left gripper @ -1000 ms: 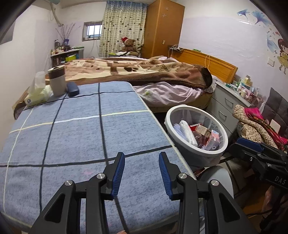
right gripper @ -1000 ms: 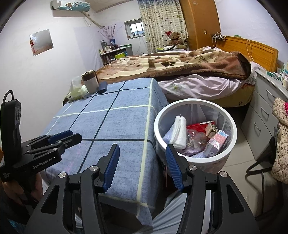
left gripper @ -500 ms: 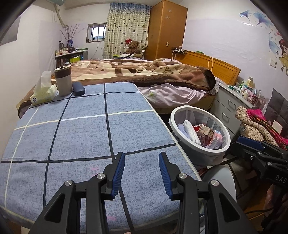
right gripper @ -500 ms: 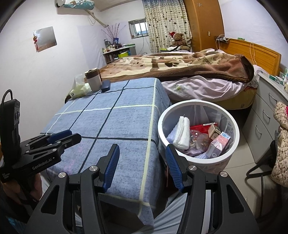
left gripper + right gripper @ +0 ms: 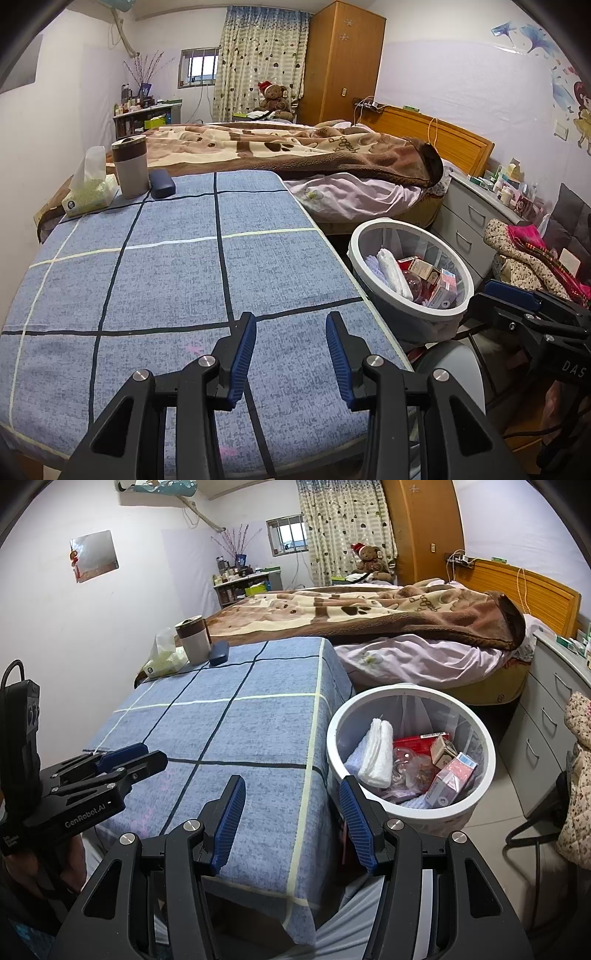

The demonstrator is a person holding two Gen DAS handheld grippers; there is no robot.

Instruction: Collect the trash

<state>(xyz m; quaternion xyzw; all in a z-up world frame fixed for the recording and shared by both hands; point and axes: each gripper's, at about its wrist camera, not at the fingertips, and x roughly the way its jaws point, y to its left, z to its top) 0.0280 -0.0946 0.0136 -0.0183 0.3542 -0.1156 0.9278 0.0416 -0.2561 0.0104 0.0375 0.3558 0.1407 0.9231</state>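
While both cameras were drawn back, no trash was left on the table [image 5: 177, 280].
Left gripper [image 5: 291, 350] and right gripper [image 5: 291, 821] were held wide open, empty; trash was seen collected in the bin [image 5: 476, 801] right of it.

One bin [image 5: 476, 805], two claws [image 5: 291, 350] [image 5: 291, 814]

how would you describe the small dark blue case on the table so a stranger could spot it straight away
Find the table under the blue checked cloth and look to its far left corner. Three things stand there in a row: a pale green tissue pack, a tall grey cup with a brown band, then the dark blue oblong case. It is the only low, flat, dark one.
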